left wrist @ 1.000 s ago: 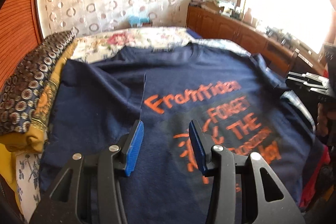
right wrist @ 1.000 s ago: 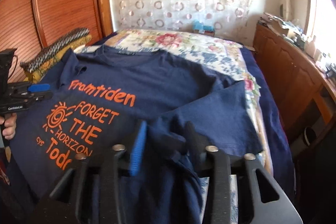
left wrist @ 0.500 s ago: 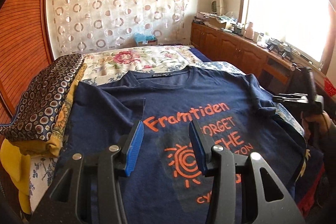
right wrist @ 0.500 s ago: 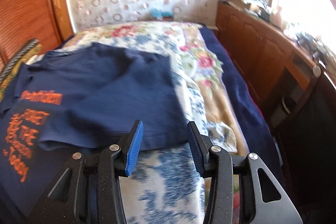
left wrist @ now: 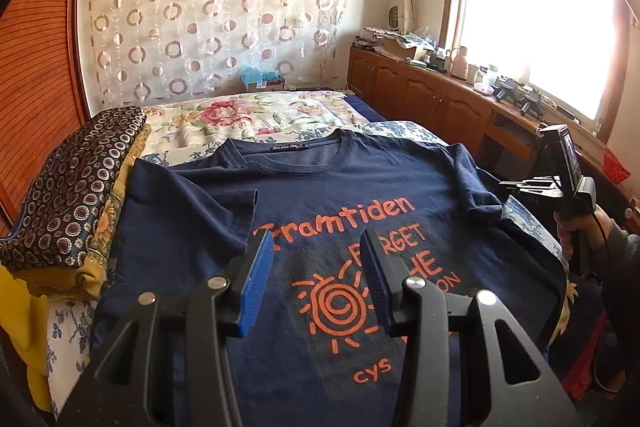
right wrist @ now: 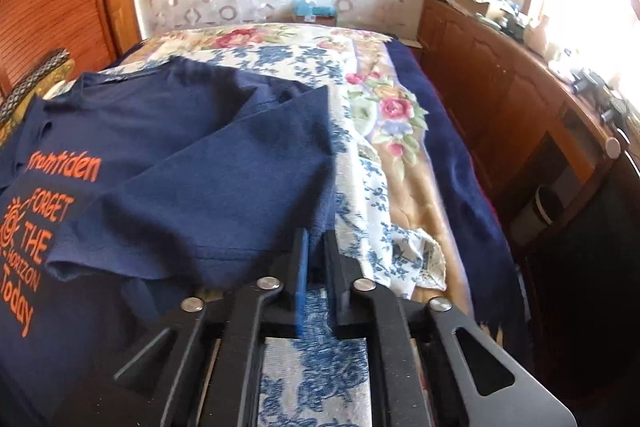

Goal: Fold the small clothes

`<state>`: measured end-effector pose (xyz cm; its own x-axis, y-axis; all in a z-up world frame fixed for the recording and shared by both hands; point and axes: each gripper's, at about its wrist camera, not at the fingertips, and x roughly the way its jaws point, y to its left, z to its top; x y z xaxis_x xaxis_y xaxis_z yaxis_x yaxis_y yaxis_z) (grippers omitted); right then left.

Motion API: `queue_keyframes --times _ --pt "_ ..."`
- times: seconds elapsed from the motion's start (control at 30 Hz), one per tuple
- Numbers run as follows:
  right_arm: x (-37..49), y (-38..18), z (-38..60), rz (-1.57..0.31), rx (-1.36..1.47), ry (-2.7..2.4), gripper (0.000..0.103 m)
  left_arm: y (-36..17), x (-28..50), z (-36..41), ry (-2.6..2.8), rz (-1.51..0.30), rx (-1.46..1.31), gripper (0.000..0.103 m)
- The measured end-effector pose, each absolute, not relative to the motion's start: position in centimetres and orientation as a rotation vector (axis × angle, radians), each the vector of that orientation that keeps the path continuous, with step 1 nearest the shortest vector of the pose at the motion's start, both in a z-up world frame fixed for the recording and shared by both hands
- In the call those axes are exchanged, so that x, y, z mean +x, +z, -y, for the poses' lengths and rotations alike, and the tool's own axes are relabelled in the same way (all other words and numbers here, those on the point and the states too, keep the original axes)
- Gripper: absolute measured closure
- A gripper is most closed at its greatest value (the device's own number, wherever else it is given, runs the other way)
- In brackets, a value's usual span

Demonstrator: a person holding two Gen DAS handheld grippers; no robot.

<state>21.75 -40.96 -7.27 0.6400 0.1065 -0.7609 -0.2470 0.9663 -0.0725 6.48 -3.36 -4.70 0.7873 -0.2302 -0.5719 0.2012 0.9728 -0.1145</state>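
Observation:
A navy T-shirt (left wrist: 320, 195) with orange print lies face up on the bed; it also shows in the right wrist view (right wrist: 168, 155). Both sleeves are folded in onto the body. My left gripper (left wrist: 316, 267) is open and empty, held above the shirt's chest print. My right gripper (right wrist: 315, 259) has its jaws nearly together at the right edge of the folded-in sleeve (right wrist: 240, 187); a bit of navy cloth sits between the tips, but blur hides whether they pinch it. The right gripper also shows in the left wrist view (left wrist: 520, 183), beside the shirt's right sleeve.
The shirt lies on a floral bedspread (right wrist: 380, 131). A stack of folded patterned cloths (left wrist: 72, 187) sits at the bed's left. A wooden cabinet (right wrist: 520, 107) runs along the right, under a bright window. A wooden panel wall (left wrist: 36, 75) is at the left.
My right gripper went from holding cloth, to wide open, to nearly closed at the sleeve's edge. The left gripper stayed open and pulled back and up from the shirt.

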Motion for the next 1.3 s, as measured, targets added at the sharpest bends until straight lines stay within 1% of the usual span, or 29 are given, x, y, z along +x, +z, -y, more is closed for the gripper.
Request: queue_keyframes --times 0.17,0.33,0.53,0.57,0.6,0.63,0.67,0.9,1.17,1.27,1.3 --pt "21.8 -4.3 38.2 -0.783 -0.160 0.306 0.102 -4.6 6.2 3.2 -0.221 -0.617 -0.061 0.059" --pt "23.0 -0.9 31.2 -0.707 -0.245 0.454 0.102 -4.7 6.2 2.6 -0.177 -0.618 -0.066 0.059" --pt "25.9 0.4 24.5 -0.703 -0.260 0.575 0.102 -5.1 6.1 1.6 -0.162 -0.627 -0.082 0.059" --pt "26.4 0.3 23.9 -0.718 -0.256 0.587 0.099 -5.2 6.1 1.6 -0.160 -0.628 -0.083 0.059" --pt "26.7 0.2 23.3 -0.731 -0.256 0.593 0.089 -5.2 6.1 1.4 -0.158 -0.628 -0.084 0.059" --pt "26.8 0.2 23.1 -0.730 -0.262 0.590 0.082 -5.3 6.0 1.3 -0.157 -0.628 -0.085 0.059" --pt "26.7 0.2 23.0 -0.721 -0.271 0.584 0.072 -5.3 6.1 1.1 -0.158 -0.629 -0.087 0.059" --pt "26.0 -1.1 26.2 -0.724 -0.292 0.502 0.067 -5.8 6.7 0.1 -0.156 -0.651 -0.105 0.059" --pt "26.4 -5.8 29.6 -0.815 -0.278 0.419 0.066 -5.3 7.8 -2.1 -0.112 -0.632 -0.083 0.059" --pt "27.3 -7.1 30.4 -0.843 -0.273 0.395 0.050 -5.3 9.1 -3.4 -0.101 -0.647 -0.063 0.059" --pt "27.7 -7.6 30.7 -0.854 -0.267 0.382 0.050 -5.3 9.7 -3.9 -0.099 -0.662 -0.055 0.059"
